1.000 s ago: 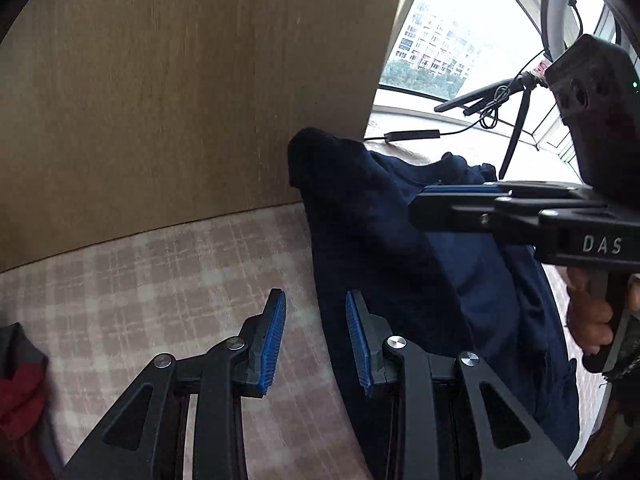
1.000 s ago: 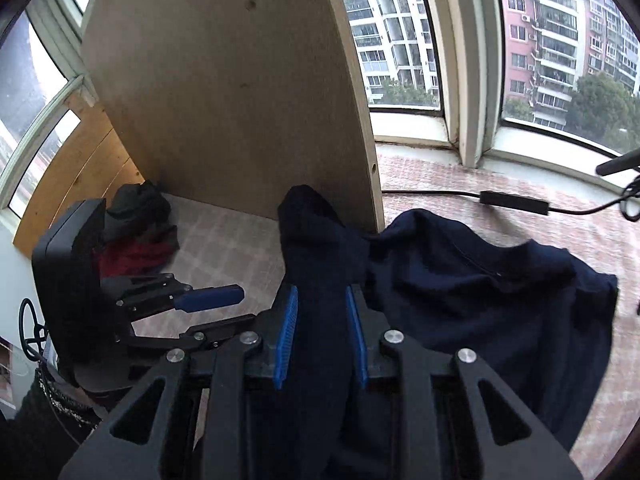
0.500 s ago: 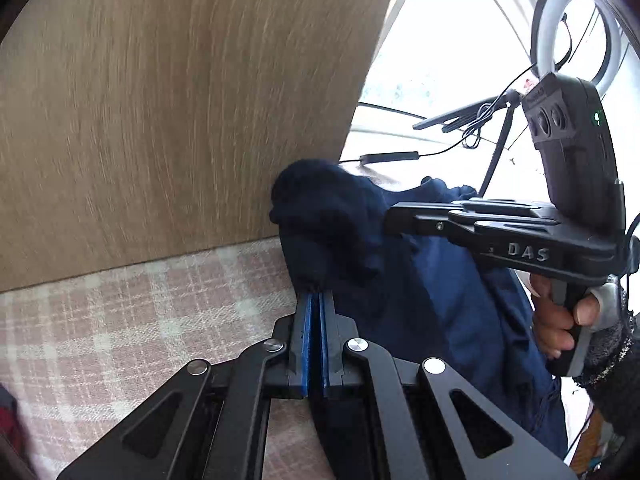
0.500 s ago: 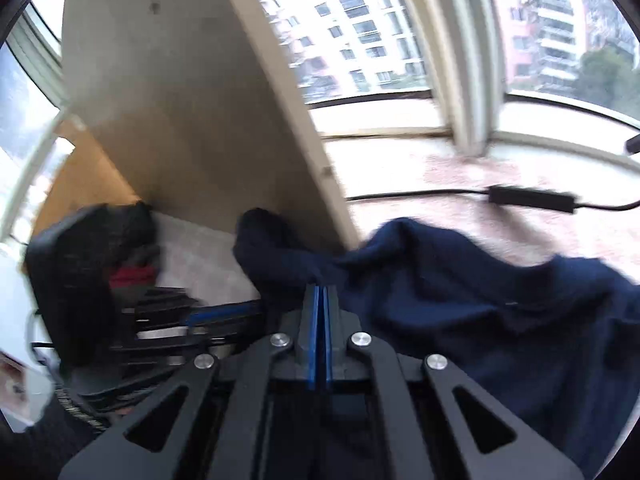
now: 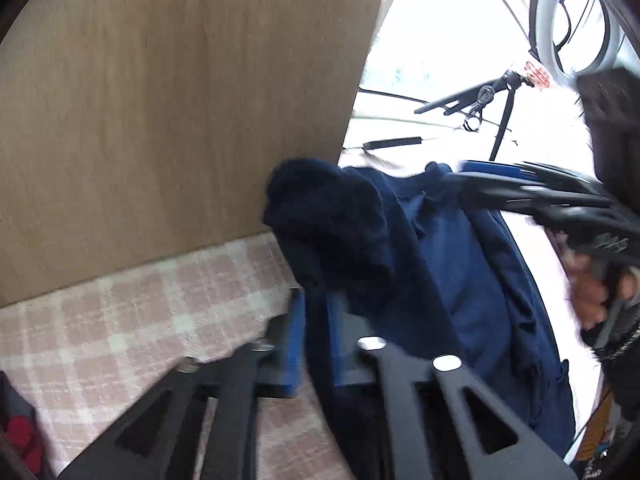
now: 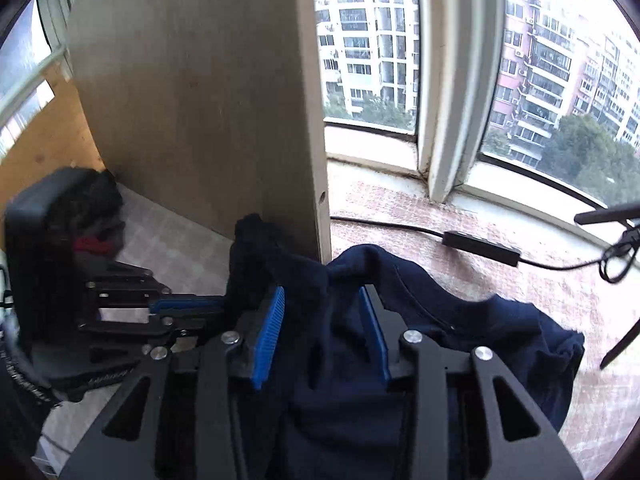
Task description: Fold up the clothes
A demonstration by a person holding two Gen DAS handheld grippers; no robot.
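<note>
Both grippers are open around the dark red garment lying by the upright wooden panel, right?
Wrong colour. The garment is dark navy blue, as the right wrist view shows. The rest holds: left gripper and right gripper are open around it, beside the upright wooden panel.

Navy garment (image 6: 460, 332); pink-white checked cloth (image 5: 132, 312); blue pads (image 6: 269, 330); tan wood panel (image 5: 180, 100).

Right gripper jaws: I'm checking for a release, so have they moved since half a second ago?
Yes. The right gripper has opened: its blue pads, pressed together then, now stand apart around the navy garment beside the wooden panel.
</note>
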